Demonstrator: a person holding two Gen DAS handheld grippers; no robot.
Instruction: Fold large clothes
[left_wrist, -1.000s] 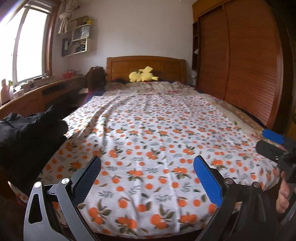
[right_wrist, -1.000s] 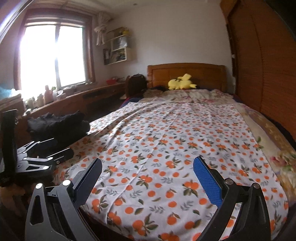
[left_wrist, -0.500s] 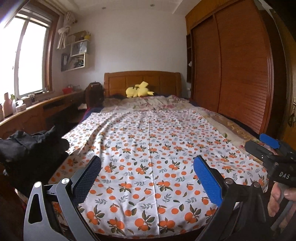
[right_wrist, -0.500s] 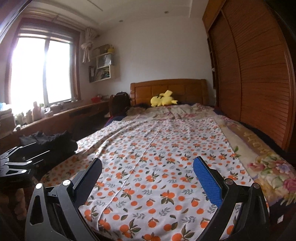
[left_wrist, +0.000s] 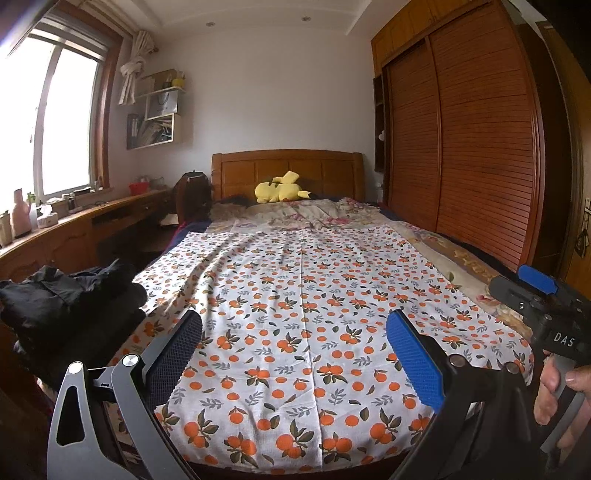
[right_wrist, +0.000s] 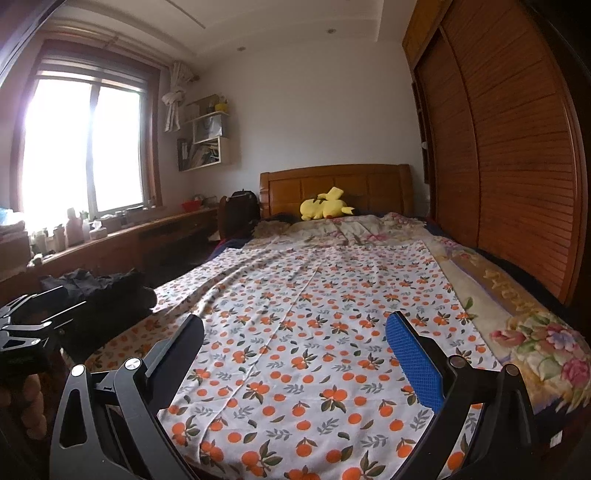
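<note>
Two grippers hover level at the bed's foot, both released and empty. Left of the left gripper (left_wrist: 293, 350) a black clothes heap (left_wrist: 70, 306) sits bunched beside the orange-print sheet (left_wrist: 303, 295), its long axis indistinct. The right gripper (right_wrist: 295, 354) faces the headboard (right_wrist: 334, 186), a hand (left_wrist: 561, 391) gripping its handle.

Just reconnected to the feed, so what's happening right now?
A person holds both grippers at the foot of the bed, jaws open and empty. The left gripper and right gripper face the orange-print sheet. The black clothes sit heaped at the left edge, untouched, so folding has not started.
</note>
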